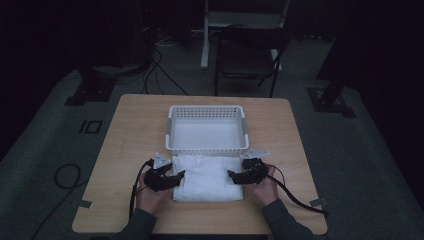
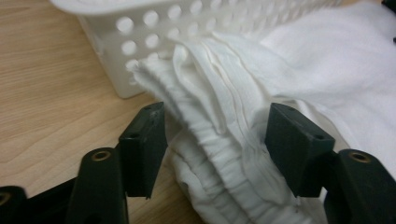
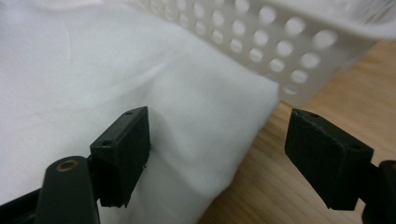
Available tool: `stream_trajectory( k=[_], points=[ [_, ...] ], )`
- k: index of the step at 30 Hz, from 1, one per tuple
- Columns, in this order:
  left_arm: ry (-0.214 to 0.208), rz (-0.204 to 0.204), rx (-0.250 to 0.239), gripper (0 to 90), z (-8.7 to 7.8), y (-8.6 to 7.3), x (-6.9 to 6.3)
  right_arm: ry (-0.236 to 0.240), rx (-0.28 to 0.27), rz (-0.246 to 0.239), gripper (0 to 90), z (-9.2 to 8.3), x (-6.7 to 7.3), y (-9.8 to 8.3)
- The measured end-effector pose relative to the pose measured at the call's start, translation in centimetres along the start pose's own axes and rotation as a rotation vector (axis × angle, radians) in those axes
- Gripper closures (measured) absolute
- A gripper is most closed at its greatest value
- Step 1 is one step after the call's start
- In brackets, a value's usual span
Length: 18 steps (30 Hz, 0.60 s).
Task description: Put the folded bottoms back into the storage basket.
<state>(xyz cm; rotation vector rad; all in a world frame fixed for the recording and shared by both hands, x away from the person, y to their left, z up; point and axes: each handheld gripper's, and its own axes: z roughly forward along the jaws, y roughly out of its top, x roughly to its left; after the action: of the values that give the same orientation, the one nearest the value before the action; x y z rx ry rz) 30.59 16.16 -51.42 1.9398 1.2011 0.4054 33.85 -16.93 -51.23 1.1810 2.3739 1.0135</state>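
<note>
So, pale wooden square table (image 1: 125, 150) carries everything. White perforated plastic basket (image 1: 207, 150) sits mid-table, probably waiting for cloth. Folded white soft fabric towel (image 1: 207, 177) lies near front edge, touching basket wall. Left gripper (image 1: 176, 176) jaws spread around pleated towel edge, not pinching. Right gripper (image 1: 234, 175) jaws spread over opposite edge, looks ready for two-sided lift.

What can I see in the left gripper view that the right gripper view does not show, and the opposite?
Left gripper view alone: the stacked, gathered layers of the folded white cloth at its edge, lying between the left tool's open jaws. Right gripper view alone: the cloth's smooth top and a corner, with the right tool open astride that edge. Both share the white perforated basket and the wooden table.
</note>
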Motion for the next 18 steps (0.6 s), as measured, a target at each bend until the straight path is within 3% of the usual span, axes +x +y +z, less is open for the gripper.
stream_trajectory(
  k=[4,10,11,15,18],
  points=[
    [-0.037,-0.051,-0.032,31.9,-0.8,0.4,0.3,0.004,-0.043,0.035,21.6,-1.2,-0.1,0.2],
    [-0.103,-0.06,-0.066,28.0,-1.2,0.7,-0.3,0.029,-0.036,0.058,17.3,-1.3,0.4,0.2],
    [-0.116,-0.06,-0.061,28.0,-1.0,0.7,-0.4,0.033,-0.035,0.06,16.0,-1.1,0.4,0.3],
    [-0.1,-0.076,-0.036,23.6,0.0,0.5,-0.2,0.039,0.004,0.066,13.0,0.0,0.5,0.2],
    [-0.097,-0.079,0.02,15.4,1.1,0.1,0.3,0.053,0.046,0.087,10.6,1.2,0.2,-0.1]
  ],
)
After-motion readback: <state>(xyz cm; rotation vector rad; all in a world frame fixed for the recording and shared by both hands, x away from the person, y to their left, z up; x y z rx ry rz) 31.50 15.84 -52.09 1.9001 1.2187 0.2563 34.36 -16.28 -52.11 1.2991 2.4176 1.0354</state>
